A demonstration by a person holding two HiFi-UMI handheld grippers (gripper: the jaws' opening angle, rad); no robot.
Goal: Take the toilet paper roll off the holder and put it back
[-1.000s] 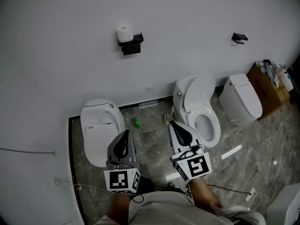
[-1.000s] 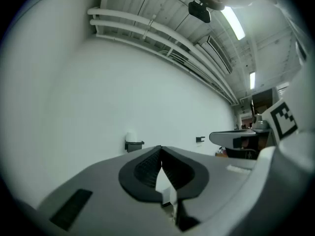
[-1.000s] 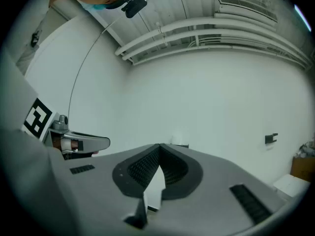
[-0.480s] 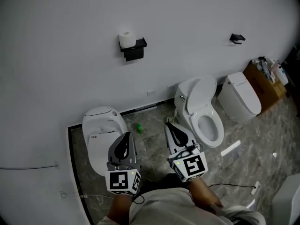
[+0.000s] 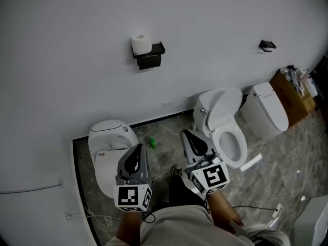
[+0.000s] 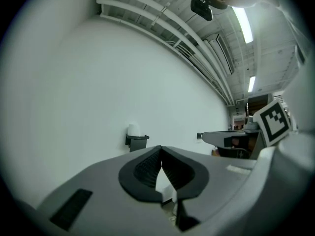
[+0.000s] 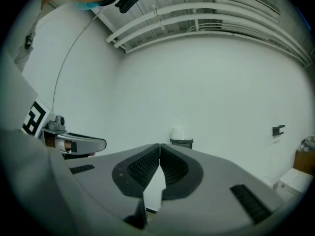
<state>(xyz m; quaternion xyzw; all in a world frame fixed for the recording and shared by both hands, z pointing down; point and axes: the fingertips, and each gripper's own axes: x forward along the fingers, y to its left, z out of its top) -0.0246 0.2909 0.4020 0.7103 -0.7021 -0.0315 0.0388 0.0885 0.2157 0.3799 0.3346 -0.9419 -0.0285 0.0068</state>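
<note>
A white toilet paper roll [image 5: 140,43] stands upright on a black wall-mounted holder [image 5: 149,55], high on the white wall. The left gripper view has the roll [image 6: 133,130] and holder [image 6: 137,141] small and far off; the right gripper view has the roll [image 7: 177,133] on its holder [image 7: 181,142] too. My left gripper [image 5: 137,152] is shut and empty, low in the head view, well short of the wall. To its right my right gripper [image 5: 187,136] is also shut with nothing in it. Both point level at the wall, with their tips [image 6: 160,149] [image 7: 159,146] pressed together.
Three white toilets stand along the wall: a closed one [image 5: 110,150] at left, one with its lid up [image 5: 225,124] in the middle, another [image 5: 269,109] at right. A second black holder [image 5: 266,45] is on the wall. A cardboard box [image 5: 297,94] sits far right. A green item [image 5: 152,143] lies on the marble floor.
The scene has shifted slightly in the head view as I moved toward the wall; both grippers stayed shut and low in the frame. The roll sits a little lower and further right in view.
</note>
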